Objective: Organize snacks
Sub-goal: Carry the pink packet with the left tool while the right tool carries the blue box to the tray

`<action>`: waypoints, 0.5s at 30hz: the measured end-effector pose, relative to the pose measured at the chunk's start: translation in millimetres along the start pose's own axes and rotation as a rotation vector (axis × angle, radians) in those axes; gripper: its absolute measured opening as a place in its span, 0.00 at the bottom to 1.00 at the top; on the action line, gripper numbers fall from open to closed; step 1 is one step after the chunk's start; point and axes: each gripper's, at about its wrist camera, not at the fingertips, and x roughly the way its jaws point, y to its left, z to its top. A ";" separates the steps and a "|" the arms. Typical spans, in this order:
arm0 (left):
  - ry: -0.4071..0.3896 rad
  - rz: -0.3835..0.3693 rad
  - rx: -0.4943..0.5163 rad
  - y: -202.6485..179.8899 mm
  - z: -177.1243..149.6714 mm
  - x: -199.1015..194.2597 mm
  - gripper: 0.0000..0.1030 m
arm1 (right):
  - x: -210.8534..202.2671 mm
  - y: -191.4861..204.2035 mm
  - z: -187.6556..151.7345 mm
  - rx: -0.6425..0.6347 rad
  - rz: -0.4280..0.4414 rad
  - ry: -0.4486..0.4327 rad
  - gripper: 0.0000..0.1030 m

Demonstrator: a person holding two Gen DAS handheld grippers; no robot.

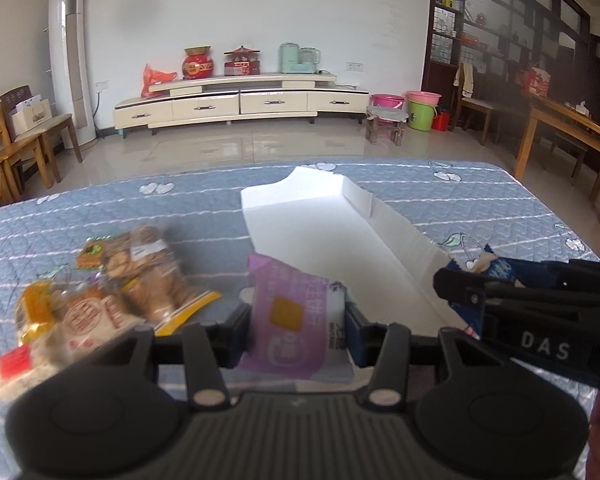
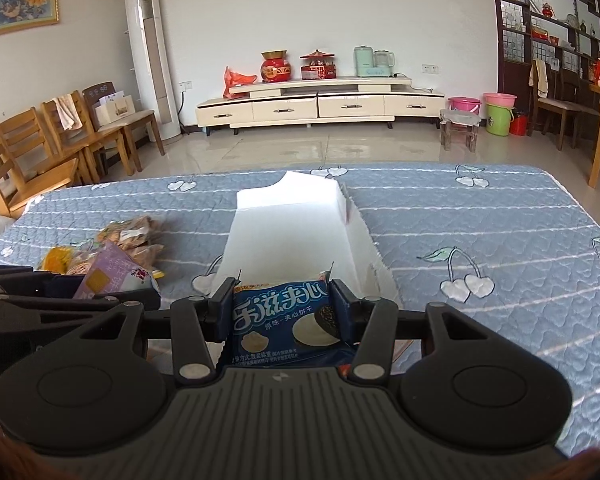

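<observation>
Both tools are loaded at once, which looks like a way to clear two snacks per trip. The left tool [image 1: 298,316] is pinching a purple snack packet [image 1: 288,320] by its side edges, the packet standing upright between the pads so its flat face stays clear of the fingers. The right tool [image 2: 284,312] is clamped the same way on a dark blue sandwich-biscuit packet [image 2: 286,320], gripped at both sides with the printed face toward the camera.

Each packet hangs above the near edge of the table [image 2: 480,216], which is covered in a blue quilted cloth with cherry prints. Just beyond them lies the white box [image 2: 296,224], open at the top, running from near the middle of the table toward its far edge. It appears to be the place where the snacks are to go, and both tools point down toward its near end, side by side, the right one showing at the right edge of the left view.

The remaining pile of snacks [image 1: 112,280], bagged biscuits and small wrapped cakes, sits toward the near left corner of the table, well apart from the box. Judging by that pile, sorting is only partly done. Holding the packets by their edges should let them drop flat once released.
</observation>
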 end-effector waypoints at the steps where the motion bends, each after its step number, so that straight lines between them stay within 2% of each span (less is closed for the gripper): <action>1: 0.000 -0.002 0.000 -2.7 1.6 2.7 0.46 | 2.1 -2.0 0.4 0.000 -0.003 0.001 0.59; 15: 0.019 -0.011 -0.008 -24.3 11.3 32.1 0.46 | 32.2 -28.2 5.8 0.019 -0.024 0.015 0.59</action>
